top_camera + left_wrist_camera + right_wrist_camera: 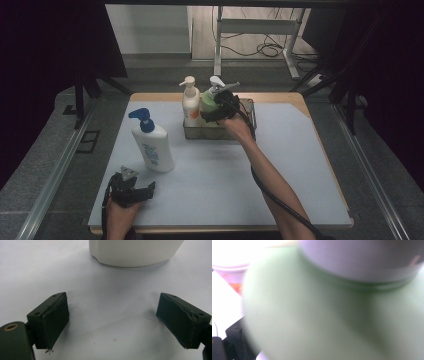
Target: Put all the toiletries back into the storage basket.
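The green bottle (207,102) stands in the tray (248,107), between the right tool's (214,111) spread jaws.

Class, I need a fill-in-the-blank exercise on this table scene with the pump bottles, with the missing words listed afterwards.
1. The white bottle and the green bottle stand in a metal ____.
2. The large bottle outside the basket has a ____ pump.
3. The right gripper is at the ____ bottle.
4. The left gripper has its jaws ____.

Missing words: basket; blue; green; open
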The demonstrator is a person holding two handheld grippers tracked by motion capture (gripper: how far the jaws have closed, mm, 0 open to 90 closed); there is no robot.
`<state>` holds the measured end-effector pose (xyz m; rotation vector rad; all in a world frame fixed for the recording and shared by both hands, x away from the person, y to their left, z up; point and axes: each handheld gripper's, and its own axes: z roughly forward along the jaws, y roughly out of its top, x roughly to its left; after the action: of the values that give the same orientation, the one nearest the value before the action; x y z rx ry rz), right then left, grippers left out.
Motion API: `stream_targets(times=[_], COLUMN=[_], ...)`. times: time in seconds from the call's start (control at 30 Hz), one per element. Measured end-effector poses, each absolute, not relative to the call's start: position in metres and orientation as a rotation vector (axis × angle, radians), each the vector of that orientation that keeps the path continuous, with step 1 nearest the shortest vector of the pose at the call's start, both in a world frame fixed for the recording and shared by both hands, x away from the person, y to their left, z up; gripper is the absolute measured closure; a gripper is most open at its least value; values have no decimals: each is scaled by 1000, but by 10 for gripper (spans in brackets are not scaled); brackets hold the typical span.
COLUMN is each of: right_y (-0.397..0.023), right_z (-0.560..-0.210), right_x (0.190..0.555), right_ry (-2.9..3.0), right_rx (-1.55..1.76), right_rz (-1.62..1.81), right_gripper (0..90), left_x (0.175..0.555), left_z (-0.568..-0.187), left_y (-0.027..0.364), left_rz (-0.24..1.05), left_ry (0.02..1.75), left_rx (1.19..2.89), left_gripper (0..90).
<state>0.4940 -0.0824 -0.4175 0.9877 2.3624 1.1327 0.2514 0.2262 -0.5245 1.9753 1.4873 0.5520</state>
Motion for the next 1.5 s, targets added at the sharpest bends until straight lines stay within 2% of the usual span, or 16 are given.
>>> stream_targets(times=[0.27,0.47,0.7,1.13,1.37,1.5], right_y=[-92,-110,-133,-152,-153,-149], right_z=[-420,-424,-426,-438,-442,-445], right_x=[482,475,469,473,483,490], right_ry=[2385,2400,2420,2460,2389,2383], right_rx=[939,951,996,1062,1158,1179], right_rz=[1121,1139,1150,1067,1036,1032], right_gripper=[0,60,259,506,802,891], left_x=[251,251,251,251,251,251], left_z=[-524,-525,-524,-524,-524,-524], left_y=[226,226,226,226,226,226], left_rz=[553,553,553,552,552,552], left_ry=[1486,1486,1487,1487,1487,1487], left_rx=[1979,1978,1978,1977,1977,1977], left_gripper=[107,107,107,107,107,107])
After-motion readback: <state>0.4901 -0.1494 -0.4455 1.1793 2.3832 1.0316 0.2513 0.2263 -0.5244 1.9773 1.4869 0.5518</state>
